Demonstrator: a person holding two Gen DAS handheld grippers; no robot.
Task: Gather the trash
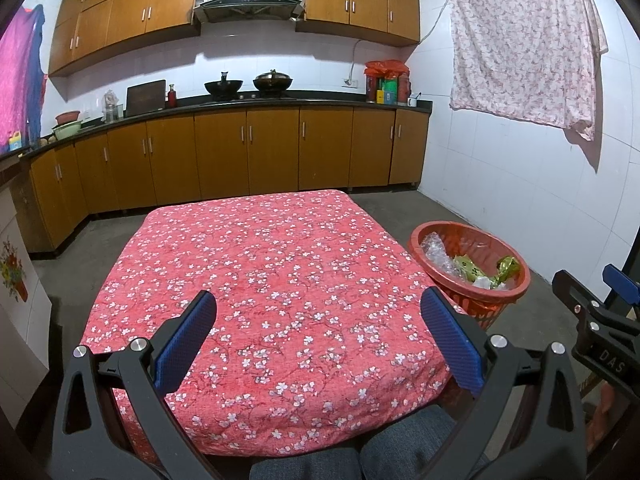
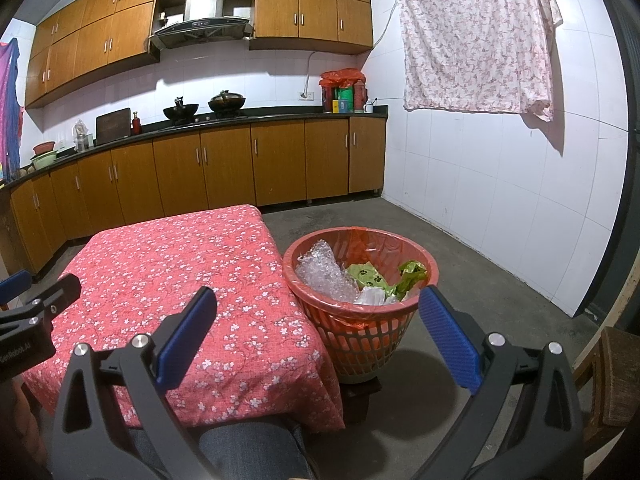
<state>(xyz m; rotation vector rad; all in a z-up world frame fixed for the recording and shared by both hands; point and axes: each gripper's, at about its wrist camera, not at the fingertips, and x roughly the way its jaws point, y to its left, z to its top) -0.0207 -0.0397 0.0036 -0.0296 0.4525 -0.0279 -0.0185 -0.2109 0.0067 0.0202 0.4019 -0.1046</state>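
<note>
Two forward-facing fisheye views from cameras mounted behind each handheld gripper, both low and near the table's (image 1: pixel 264 280) front edge, looking across it toward the kitchen cabinets (image 1: pixel 248 152) on the far wall. The left view sits square to the table; the right view sits further right, facing the red basket (image 2: pixel 360 312) close ahead. Both share table, basket, cabinets and hanging cloth (image 2: pixel 476 36).
</note>
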